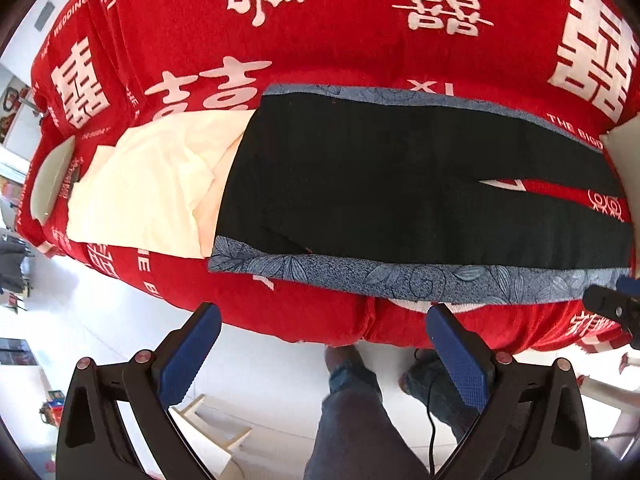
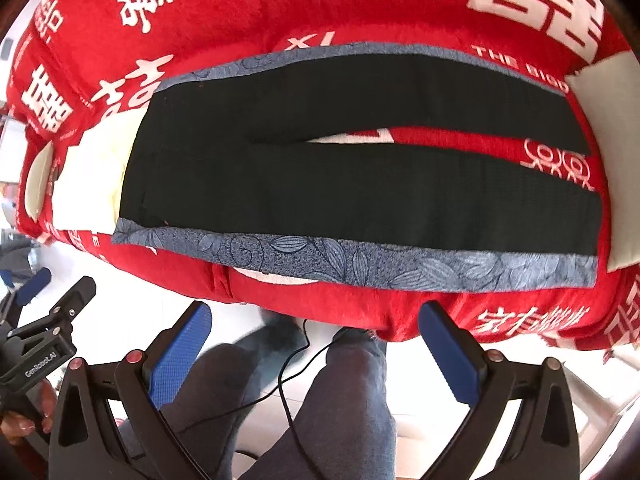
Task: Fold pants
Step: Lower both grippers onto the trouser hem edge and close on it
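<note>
Black pants [image 1: 400, 184] [image 2: 320, 188] with blue floral side stripes [image 2: 360, 260] lie flat on a red blanket [image 1: 320, 32] [image 2: 280, 12] printed with white characters. The waist is at the left and the two legs run right, split by a narrow gap. My left gripper [image 1: 322, 312] is open and empty, hovering off the near edge of the bed, apart from the pants. My right gripper [image 2: 314, 308] is likewise open and empty, just short of the near stripe. Each gripper shows at the edge of the other's view: the left gripper [image 2: 56, 286] and the right gripper [image 1: 616, 304].
A cream cloth [image 1: 152, 184] [image 2: 92, 184] lies against the waist end. White pads sit at the far left [image 1: 52, 180] and the right [image 2: 608, 160] of the bed. A person's legs in jeans [image 1: 352, 420] [image 2: 340, 400] and a black cable [image 2: 288, 360] are below.
</note>
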Demonstrator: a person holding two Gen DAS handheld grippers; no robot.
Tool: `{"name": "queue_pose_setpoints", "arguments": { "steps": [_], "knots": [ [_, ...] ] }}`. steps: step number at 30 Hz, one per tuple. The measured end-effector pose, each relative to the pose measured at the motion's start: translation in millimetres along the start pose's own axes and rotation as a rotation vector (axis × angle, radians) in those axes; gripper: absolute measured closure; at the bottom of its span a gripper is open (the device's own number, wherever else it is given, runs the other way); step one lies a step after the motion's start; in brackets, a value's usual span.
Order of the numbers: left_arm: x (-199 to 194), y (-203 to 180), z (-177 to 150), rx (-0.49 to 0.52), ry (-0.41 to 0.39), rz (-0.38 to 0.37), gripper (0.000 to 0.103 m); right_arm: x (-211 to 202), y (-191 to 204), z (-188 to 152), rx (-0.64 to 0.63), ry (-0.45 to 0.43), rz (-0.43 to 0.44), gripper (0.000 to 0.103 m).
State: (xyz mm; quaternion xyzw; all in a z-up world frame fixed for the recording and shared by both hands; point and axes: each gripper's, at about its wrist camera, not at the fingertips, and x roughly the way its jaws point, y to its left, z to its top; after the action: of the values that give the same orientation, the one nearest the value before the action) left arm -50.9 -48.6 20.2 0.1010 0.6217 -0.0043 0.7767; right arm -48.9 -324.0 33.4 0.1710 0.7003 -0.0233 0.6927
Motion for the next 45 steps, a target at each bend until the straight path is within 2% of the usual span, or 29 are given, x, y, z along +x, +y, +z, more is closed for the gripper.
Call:
{"name": "queue_pose_setpoints", "arguments": {
  "steps": [5, 8, 12, 14, 17, 18, 20, 25, 29, 32, 36, 40, 41, 43, 45],
  "knots": [
    [36.0, 31.7, 5.6, -0.071, 0.030, -0.096, 0.000, 13.7, 1.3, -3.0, 0.110, -0.028, 0.095, 0.000],
    [69.1, 51.2, 6.0, -0.116, 0.073, -0.186, 0.000, 38.8, 0.5, -7.5, 0.222, -0.013, 0.220, 0.000],
    [118.3, 69.6, 1.9, -0.187, 0.104, -0.294, 0.000, 101.8, 0.3, -18.3, 0.352, 0.025, 0.400, 0.000],
    [144.6, 74.8, -3.9, -0.221, 0.116, -0.339, 0.000, 130.8, 0.5, -25.0, 0.389, 0.030, 0.454, 0.003],
    [170.8, 82.6, -14.4, -0.295, 0.132, -0.405, 0.000, 176.3, -1.5, -38.7, 0.476, 0.056, 0.544, 0.017],
    [176.3, 84.2, -16.9, -0.313, 0.130, -0.429, 0.000, 188.6, -3.1, -44.0, 0.516, 0.055, 0.596, 0.019],
    [188.4, 86.8, -22.6, -0.336, 0.131, -0.475, 0.000, 204.0, -5.3, -50.2, 0.556, 0.036, 0.648, 0.019],
    [212.0, 89.1, -27.4, -0.347, 0.134, -0.532, 0.000, 229.5, -5.5, -53.2, 0.599, -0.034, 0.744, 0.019],
    [219.9, 93.3, -21.3, -0.387, 0.132, -0.606, 0.000, 227.1, 0.2, -55.6, 0.600, -0.093, 0.823, 0.019],
    [223.1, 88.9, -14.1, -0.352, 0.132, -0.606, 0.000, 229.5, -3.5, -57.5, 0.632, -0.127, 0.834, 0.019],
    [228.6, 85.4, -6.8, -0.341, 0.139, -0.609, 0.000, 233.8, -5.6, -50.1, 0.683, -0.178, 0.940, 0.020],
    [232.4, 84.9, 0.0, -0.351, 0.136, -0.624, 0.000, 235.7, -3.2, -35.9, 0.686, -0.200, 0.971, 0.022],
    [231.9, 84.8, -0.3, -0.350, 0.135, -0.625, 0.000, 239.3, -2.3, -32.6, 0.695, -0.190, 0.983, 0.026],
    [230.6, 83.5, 2.2, -0.354, 0.134, -0.640, 0.000, 244.3, -0.7, -24.7, 0.725, -0.173, 1.018, 0.067],
    [230.8, 83.1, 5.6, -0.378, 0.139, -0.670, 0.000, 235.4, -2.5, -22.4, 0.713, -0.193, 1.042, 0.079]
  ]
}}
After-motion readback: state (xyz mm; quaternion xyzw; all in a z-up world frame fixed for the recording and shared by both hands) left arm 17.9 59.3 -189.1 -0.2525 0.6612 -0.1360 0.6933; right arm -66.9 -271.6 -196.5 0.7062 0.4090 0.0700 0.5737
